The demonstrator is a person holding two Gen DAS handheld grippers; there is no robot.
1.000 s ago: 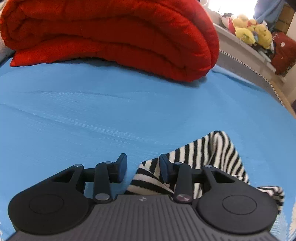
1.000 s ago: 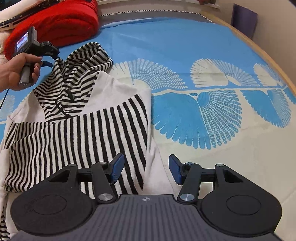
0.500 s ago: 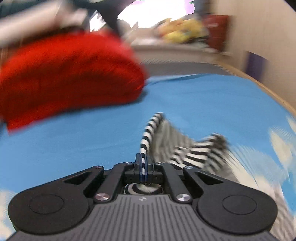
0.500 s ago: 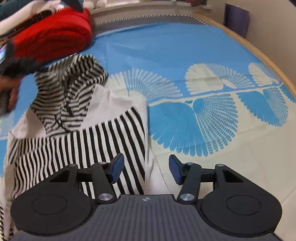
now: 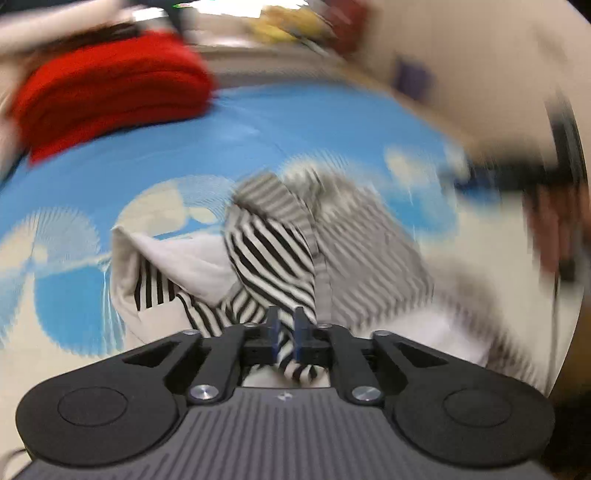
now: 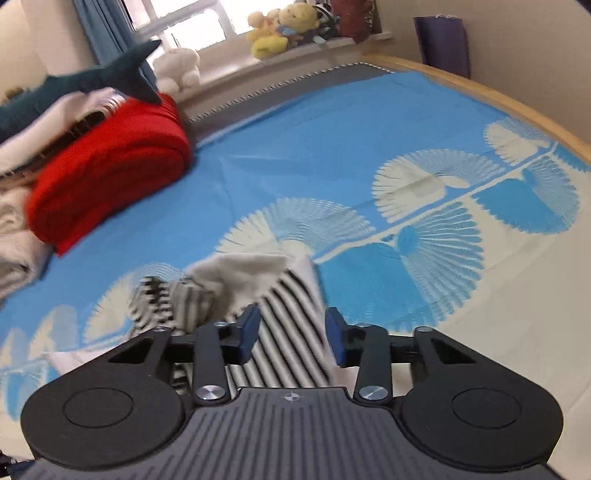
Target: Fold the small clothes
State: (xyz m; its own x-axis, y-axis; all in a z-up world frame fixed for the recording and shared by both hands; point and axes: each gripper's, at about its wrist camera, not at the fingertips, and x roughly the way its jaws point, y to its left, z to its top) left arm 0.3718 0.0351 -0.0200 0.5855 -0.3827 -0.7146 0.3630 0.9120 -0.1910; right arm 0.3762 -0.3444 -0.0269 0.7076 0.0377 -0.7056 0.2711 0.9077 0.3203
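Observation:
A small black-and-white striped hoodie (image 5: 273,258) with a white body lies crumpled on the blue patterned bedspread (image 5: 314,122). My left gripper (image 5: 286,326) is shut on a striped fold of the hoodie, with fabric bunched between the fingers. In the right wrist view the hoodie (image 6: 288,317) lies just under and ahead of my right gripper (image 6: 293,334), which is open, with striped cloth between its blue pads but not clamped. The left view is motion-blurred; the right gripper shows as a dark blur (image 5: 517,177) at its right.
A rolled red blanket (image 6: 110,166) lies at the back left of the bed, with pale bedding and a plush shark (image 6: 92,81) behind it. Plush toys (image 6: 280,29) sit on the window sill. The wooden bed edge (image 6: 498,96) runs along the right.
My left gripper closed on the hoodie's hood and swung it right and over the body. My right gripper stayed open and tilted up, moving in over the striped cloth.

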